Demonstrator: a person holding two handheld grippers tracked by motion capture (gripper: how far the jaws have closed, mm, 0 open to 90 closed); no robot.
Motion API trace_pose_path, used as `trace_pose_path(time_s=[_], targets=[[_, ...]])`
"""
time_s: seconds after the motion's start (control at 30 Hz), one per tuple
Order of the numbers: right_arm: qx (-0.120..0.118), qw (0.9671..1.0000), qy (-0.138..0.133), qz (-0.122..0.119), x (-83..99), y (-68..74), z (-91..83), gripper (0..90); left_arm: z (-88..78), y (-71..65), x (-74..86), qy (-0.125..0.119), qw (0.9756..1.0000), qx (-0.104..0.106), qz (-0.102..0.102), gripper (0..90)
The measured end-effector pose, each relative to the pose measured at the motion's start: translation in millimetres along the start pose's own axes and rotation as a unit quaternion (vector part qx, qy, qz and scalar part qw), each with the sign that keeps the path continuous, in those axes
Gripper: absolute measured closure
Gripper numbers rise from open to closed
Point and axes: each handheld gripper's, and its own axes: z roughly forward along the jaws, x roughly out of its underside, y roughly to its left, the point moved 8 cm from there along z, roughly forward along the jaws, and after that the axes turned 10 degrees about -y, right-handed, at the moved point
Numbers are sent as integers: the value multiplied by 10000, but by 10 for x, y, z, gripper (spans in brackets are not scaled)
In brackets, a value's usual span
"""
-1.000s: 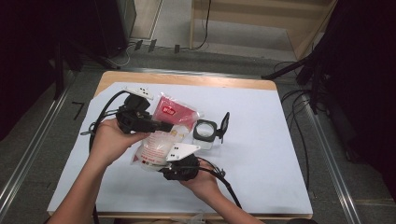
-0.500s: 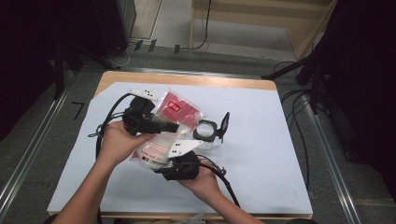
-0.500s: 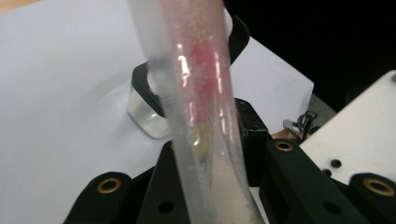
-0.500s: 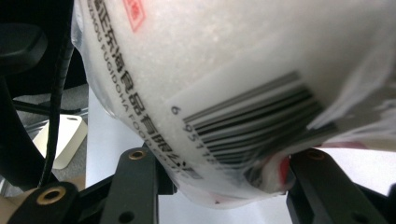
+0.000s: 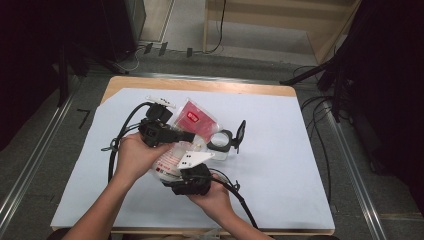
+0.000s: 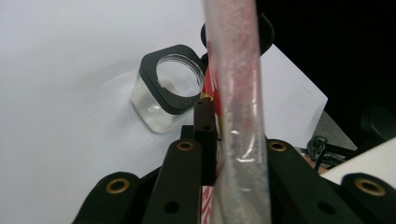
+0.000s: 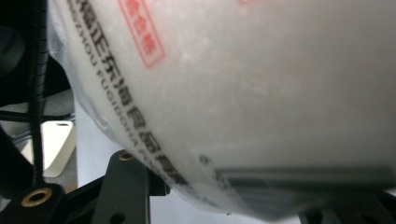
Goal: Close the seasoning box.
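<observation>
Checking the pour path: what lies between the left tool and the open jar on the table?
In the left gripper view, only bare white table cover separates the left tool, shut on the bag, from the jar.

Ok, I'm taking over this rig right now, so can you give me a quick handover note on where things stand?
Left hand-held gripper: shut on the bag's upper edge; jaws have just been closing.
Right hand-held gripper: at the bag's lower end, jaws have just been opening; grip unclear.
Jar: open on the table beside the bag, lid flipped back.
Done: bag lifted between both grippers.
Left: probably tipping the bag's contents into the jar.
</observation>
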Motion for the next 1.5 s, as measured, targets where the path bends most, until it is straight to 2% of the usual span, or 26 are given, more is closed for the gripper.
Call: trace_pose_path(time_s=[0.1,0.17,0.27,0.43,0.53,0.6,0.67,0.73,0.8,0.9,0.93,1.03,1.13,1.2,1.27,1.37,1.5], targets=[[35,9999,65,69,22,-19,2,585,28,-7,16,69,10000,38,40,811],[-32,9999,93,72,32,-5,-4,598,21,6,17,100,9999,66,70,791],[-113,9998,35,138,21,0,-14,601,3,7,-4,7,9998,202,31,736],[-384,9982,-165,426,-31,-6,-51,611,29,-26,25,85,9991,366,207,701],[-475,9979,-170,411,-35,0,-60,614,46,-51,42,148,9981,439,409,672],[-554,9976,-175,378,-39,4,-65,617,54,-48,48,167,9979,439,448,657],[-535,9979,-130,353,-42,6,-69,617,65,-42,45,134,9980,472,397,662],[-506,9980,-136,364,-42,6,-65,616,74,-35,41,100,9984,523,168,666],[-456,9983,-129,350,-40,8,-61,613,84,-30,43,104,9986,516,56,669],[-319,9991,-68,266,-25,4,-42,596,114,-39,58,200,9991,381,-25,674],[-298,9993,-44,213,-18,7,-34,580,121,-32,64,250,9992,304,10,673],[-272,9995,14,133,1,24,-12,547,151,-28,71,277,9994,147,-168,667],[-176,9996,13,217,3,13,-10,555,177,-22,73,219,9984,306,-410,650],[-141,9996,47,240,11,0,-17,588,180,-22,81,238,9984,329,-400,640],[-170,9995,56,254,17,-5,-19,592,180,-25,75,228,9983,323,-425,635],[-323,9987,12,400,11,9,-14,596,150,-24,40,119,9979,424,-476,615],[-503,9977,-78,450,-16,26,-17,603,84,-14,-5,33,9972,518,-534,594]])
